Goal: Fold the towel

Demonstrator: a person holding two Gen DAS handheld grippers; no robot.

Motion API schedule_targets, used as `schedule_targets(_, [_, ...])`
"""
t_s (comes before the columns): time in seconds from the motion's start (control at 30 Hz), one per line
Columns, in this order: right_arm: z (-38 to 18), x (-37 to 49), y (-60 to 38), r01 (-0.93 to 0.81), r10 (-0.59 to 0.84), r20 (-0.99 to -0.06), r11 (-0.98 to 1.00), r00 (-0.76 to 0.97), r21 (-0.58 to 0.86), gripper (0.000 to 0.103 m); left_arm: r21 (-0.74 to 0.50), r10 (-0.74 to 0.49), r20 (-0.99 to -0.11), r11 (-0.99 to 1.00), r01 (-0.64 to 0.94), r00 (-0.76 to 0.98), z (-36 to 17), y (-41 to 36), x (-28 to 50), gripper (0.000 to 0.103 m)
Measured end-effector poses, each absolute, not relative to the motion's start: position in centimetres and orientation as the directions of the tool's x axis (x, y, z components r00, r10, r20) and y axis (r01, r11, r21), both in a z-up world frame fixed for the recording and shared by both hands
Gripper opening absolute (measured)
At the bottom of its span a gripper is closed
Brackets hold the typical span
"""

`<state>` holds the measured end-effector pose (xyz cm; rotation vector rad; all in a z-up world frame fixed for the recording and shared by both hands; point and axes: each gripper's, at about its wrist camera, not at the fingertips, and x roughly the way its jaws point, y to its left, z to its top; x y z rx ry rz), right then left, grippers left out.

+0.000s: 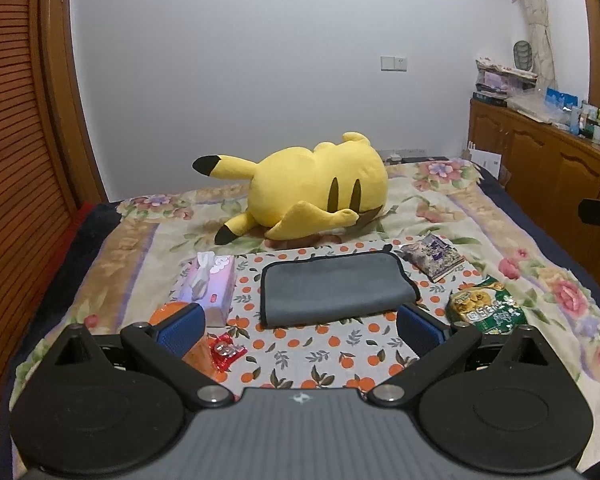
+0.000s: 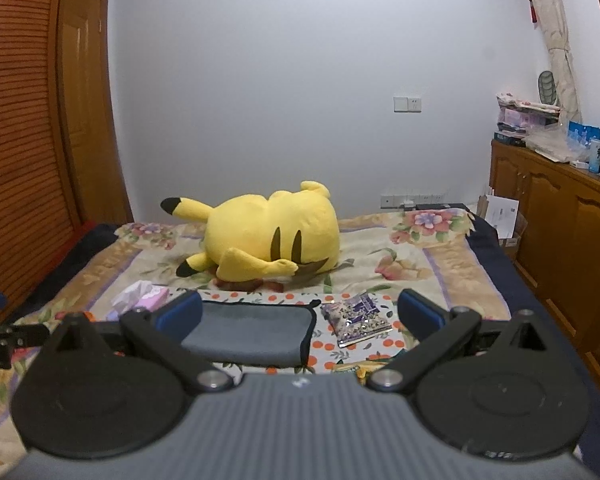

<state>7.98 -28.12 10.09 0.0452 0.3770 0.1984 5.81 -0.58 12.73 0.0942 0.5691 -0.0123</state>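
Towel ahead of both grippers

Your left gripper (image 1: 300, 326) and right gripper (image 2: 300, 316) are both spread wide and hold nothing. The grey towel (image 1: 336, 288) lies folded on the orange-print cloth (image 1: 320, 356), long axis left-right, directly before your left gripper, which seems nearer.

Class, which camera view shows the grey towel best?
The left wrist view: the whole grey towel lies unobstructed. In the right wrist view the right gripper hides the towel's near and left parts.

A bed (image 1: 500, 216) in a floral blanket (image 1: 148, 240) bears a yellow plush (image 1: 312, 188) at 12 o'clock and an orange-print cloth (image 1: 320, 352) at 6.
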Motion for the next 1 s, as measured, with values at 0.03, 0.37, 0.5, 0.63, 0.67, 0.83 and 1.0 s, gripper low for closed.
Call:
schedule_targets(0.03, [9.9, 7.8, -28.2, -0.183, 0.2, -0.362, 0.98, 0.911, 0.081, 0.103, 0.083, 0.009, -0.538, 0.996, 0.043, 0.843, 12.7, -0.6, 5.5, 0.103])
schedule_targets(0.37, [8.7, 5.6, -27.9, -0.194, 0.211, -0.369, 0.978, 0.905, 0.083, 0.103, 0.083, -0.013, -0.534, 0.994, 0.067, 0.845, 10.6, -1.4, 2.6, 0.103])
schedule_targets(0.5, [7.7, 4.8, -27.4, -0.203, 0.219, -0.378, 0.976, 0.9, 0.083, 0.103, 0.064, -0.022, -0.55, 0.996, 0.068, 0.835, 9.4, -1.3, 2.1, 0.103])
schedule_targets(0.63, [6.6, 4.0, -27.1, -0.202, 0.219, -0.387, 0.976, 0.896, 0.084, 0.103, 0.059, -0.026, -0.565, 0.996, 0.072, 0.825, 8.1, -1.2, 1.6, 0.103])
schedule_targets(0.67, [6.3, 3.8, -27.0, -0.203, 0.22, -0.39, 0.975, 0.894, 0.085, 0.103, 0.059, -0.024, -0.568, 0.996, 0.071, 0.823, 7.8, -1.1, 1.5, 0.103])
schedule_targets(0.83, [4.6, 3.1, -26.3, -0.211, 0.223, -0.403, 0.975, 0.887, 0.075, 0.103, 0.045, -0.033, -0.573, 0.996, 0.072, 0.819, 6.3, -1.0, 0.9, 0.103])
schedule_targets(1.0, [3.2, 2.4, -25.5, -0.22, 0.235, -0.421, 0.972, 0.876, 0.085, 0.103, 0.045, -0.035, -0.591, 0.996, 0.076, 0.806, 4.8, -0.8, 0.2, 0.103])
